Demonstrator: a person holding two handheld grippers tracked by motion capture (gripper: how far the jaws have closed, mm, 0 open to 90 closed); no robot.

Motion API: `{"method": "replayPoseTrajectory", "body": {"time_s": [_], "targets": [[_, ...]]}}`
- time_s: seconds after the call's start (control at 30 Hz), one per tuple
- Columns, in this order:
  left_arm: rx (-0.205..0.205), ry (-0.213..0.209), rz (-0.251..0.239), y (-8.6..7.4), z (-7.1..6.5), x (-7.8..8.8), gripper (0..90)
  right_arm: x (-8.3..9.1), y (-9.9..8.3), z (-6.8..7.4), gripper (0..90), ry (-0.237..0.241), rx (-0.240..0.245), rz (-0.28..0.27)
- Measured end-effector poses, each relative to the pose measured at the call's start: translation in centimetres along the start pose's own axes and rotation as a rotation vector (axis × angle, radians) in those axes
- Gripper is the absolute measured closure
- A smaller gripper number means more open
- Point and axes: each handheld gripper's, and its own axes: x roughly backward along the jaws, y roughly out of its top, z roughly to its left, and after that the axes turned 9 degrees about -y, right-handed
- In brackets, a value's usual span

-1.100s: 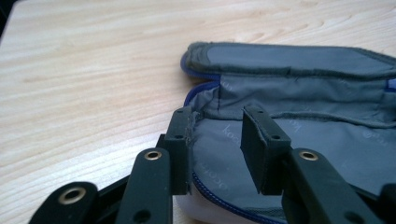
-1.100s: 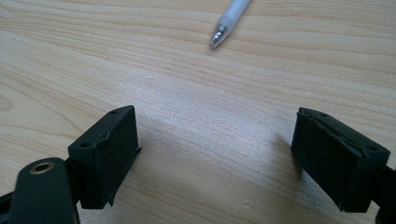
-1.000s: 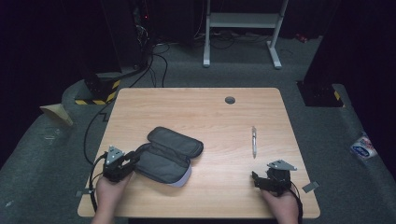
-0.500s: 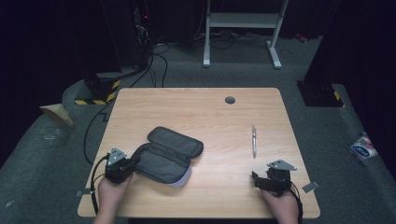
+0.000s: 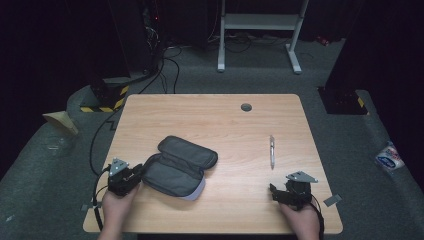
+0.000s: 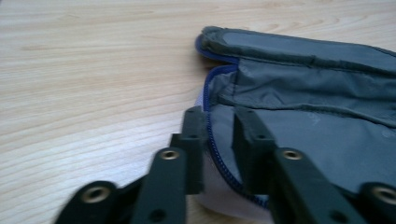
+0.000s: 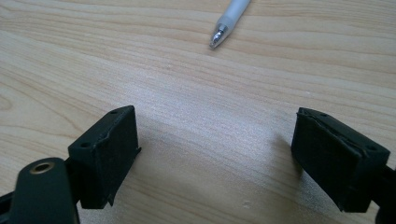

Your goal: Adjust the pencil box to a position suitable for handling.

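While the person's forearms reach in from the near edge of the wooden desk [image 5: 210, 112], the left hand-held gripper [image 6: 219, 126] has its jaws drawn narrow around the blue-zippered rim of a grey pencil case [image 5: 179, 165], which lies open on the desk's left half with its flap folded back. Whether the jaws truly pinch the fabric or merely straddle it is hard to tell from the blurred left gripper view. The right hand-held gripper [image 7: 215, 158] rests low at the desk's near right, its jaws spread wide over bare wood. A white pen [image 5: 272, 151] lies just beyond it, well apart from the case.
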Motion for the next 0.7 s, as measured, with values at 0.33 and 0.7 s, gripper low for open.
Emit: {"method": "replayPoseTrajectory", "body": {"time_s": [0.33, 0.7], "targets": [[-0.027, -0.061, 0.027, 0.0, -1.1, -0.1, 85.1, 0.0, 0.0, 0.0, 14.4, 0.0, 0.0, 0.0], [-0.101, -0.2, 0.077, -0.2, -5.4, -1.6, 84.9, 0.1, 0.0, 0.1, 16.7, 0.005, 0.0, -0.003]]}}
